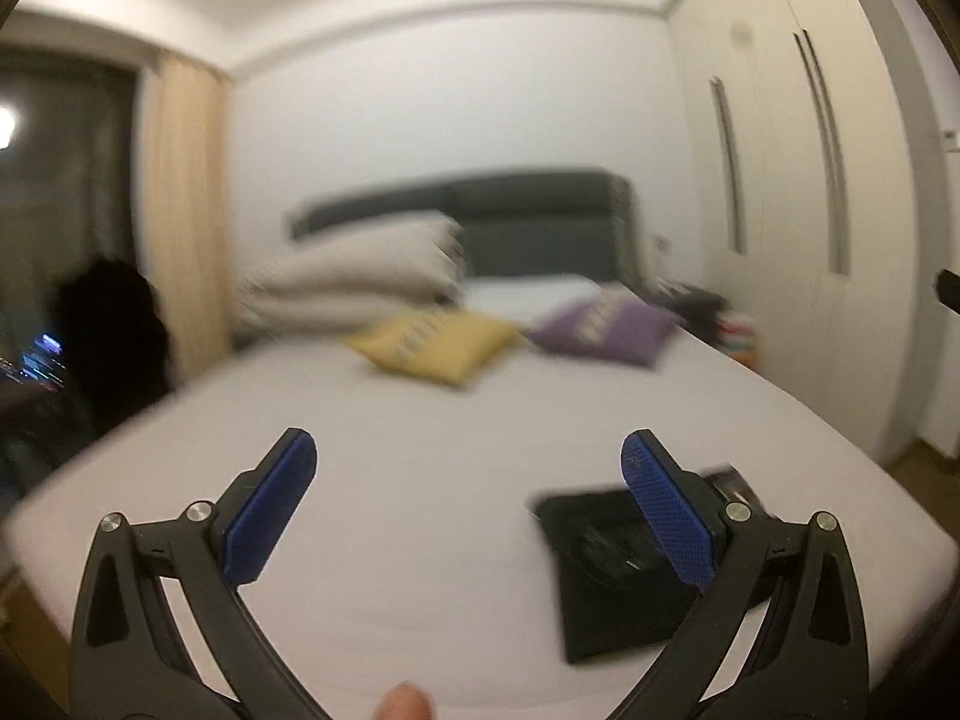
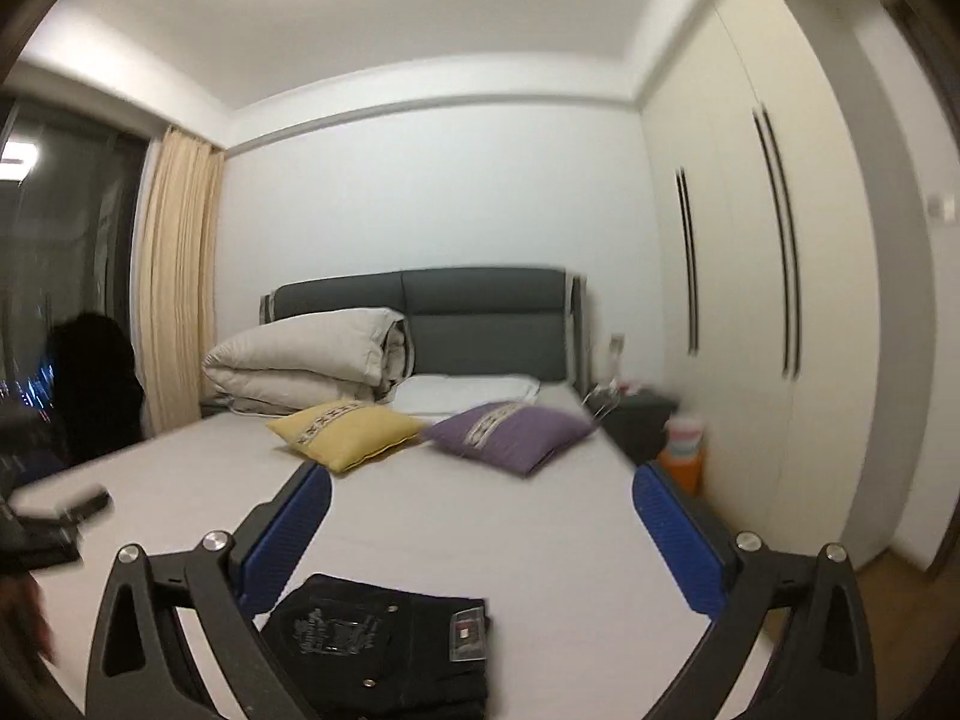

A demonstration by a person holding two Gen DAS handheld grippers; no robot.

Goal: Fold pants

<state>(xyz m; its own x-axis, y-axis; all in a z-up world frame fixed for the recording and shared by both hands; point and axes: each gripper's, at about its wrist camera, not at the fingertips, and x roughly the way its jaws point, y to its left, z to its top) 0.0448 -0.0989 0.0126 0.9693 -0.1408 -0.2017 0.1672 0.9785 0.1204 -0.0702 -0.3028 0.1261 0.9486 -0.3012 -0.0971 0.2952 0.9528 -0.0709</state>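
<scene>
**Both grippers wide apart over bed, folded pants near foot edge**

We see a bed (image 2: pixel 540 540) w/ a pale sheet, most of it bare. At the head end: a yellow cushion (image 2: pixel 345 432), a purple cushion (image 2: pixel 510 435), a rolled duvet (image 2: pixel 312 360) and a dark headboard (image 2: pixel 480 312). A wardrobe (image 2: pixel 750 300) runs close along the bed's right side; a curtain (image 2: pixel 174 282) hangs at far left.

Our left gripper (image 1: pixel 468 510) hangs above the sheet, fingers (image 1: pixel 270 516) spread wide, nothing between them. Our right gripper (image 2: pixel 480 540) likewise: fingers (image 2: pixel 678 540) wide, holding nothing.

The black pants (image 2: pixel 384 642) lie folded into a compact rectangle on the sheet, near the bed's foot edge, toward its right side. Right wrist view shows a back pocket w/ stitching and a small red-white-blue label. Left wrist view is blurred.
</scene>
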